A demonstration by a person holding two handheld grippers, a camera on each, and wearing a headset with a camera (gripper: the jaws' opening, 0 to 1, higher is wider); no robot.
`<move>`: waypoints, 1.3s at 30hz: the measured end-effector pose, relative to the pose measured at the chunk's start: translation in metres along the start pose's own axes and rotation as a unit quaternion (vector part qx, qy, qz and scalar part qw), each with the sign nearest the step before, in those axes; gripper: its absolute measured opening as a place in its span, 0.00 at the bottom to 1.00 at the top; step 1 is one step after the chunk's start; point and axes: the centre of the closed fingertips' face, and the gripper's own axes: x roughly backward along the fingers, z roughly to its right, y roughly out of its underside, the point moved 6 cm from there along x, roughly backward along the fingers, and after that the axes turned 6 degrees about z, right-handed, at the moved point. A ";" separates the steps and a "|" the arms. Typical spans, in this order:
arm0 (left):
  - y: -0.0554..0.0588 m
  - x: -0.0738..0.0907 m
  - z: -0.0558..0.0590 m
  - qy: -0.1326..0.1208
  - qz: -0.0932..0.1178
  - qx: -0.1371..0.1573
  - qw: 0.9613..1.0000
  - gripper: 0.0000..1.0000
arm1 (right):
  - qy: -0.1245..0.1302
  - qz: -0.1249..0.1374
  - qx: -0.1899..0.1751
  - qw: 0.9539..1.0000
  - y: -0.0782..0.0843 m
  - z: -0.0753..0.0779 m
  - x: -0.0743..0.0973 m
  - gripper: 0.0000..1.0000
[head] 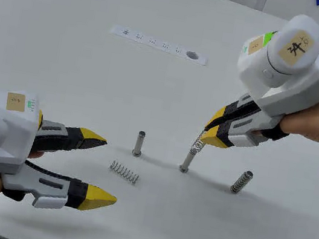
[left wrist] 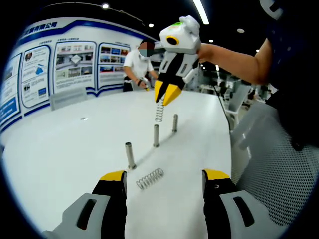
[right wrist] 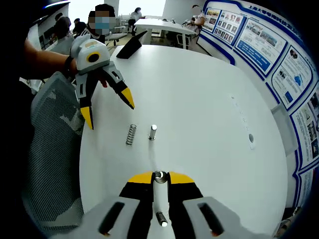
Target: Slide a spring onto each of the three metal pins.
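Three metal pins stand on the white table. The left pin is bare. The right pin wears a spring. My right gripper is shut on a spring, whose lower end meets the top of the middle pin. The left gripper view shows that spring hanging from the right gripper just over the pin. Another spring lies loose on the table. My left gripper is open, jaws wide, just left of the loose spring.
A white socket strip lies flat at the far side of the table. A mesh chair stands beside the table edge. People stand in the background past the far end. Bare tabletop surrounds the pins.
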 end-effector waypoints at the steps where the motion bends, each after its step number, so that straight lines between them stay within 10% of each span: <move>1: 0.000 0.000 0.000 0.000 0.000 0.001 1.000 0.62 | 0.000 -0.001 0.001 1.000 0.001 0.000 -0.001 0.11; 39: 0.003 0.001 -0.003 -0.003 -0.003 0.008 1.000 0.61 | -0.023 -0.034 -0.021 0.999 0.023 0.004 -0.039 0.11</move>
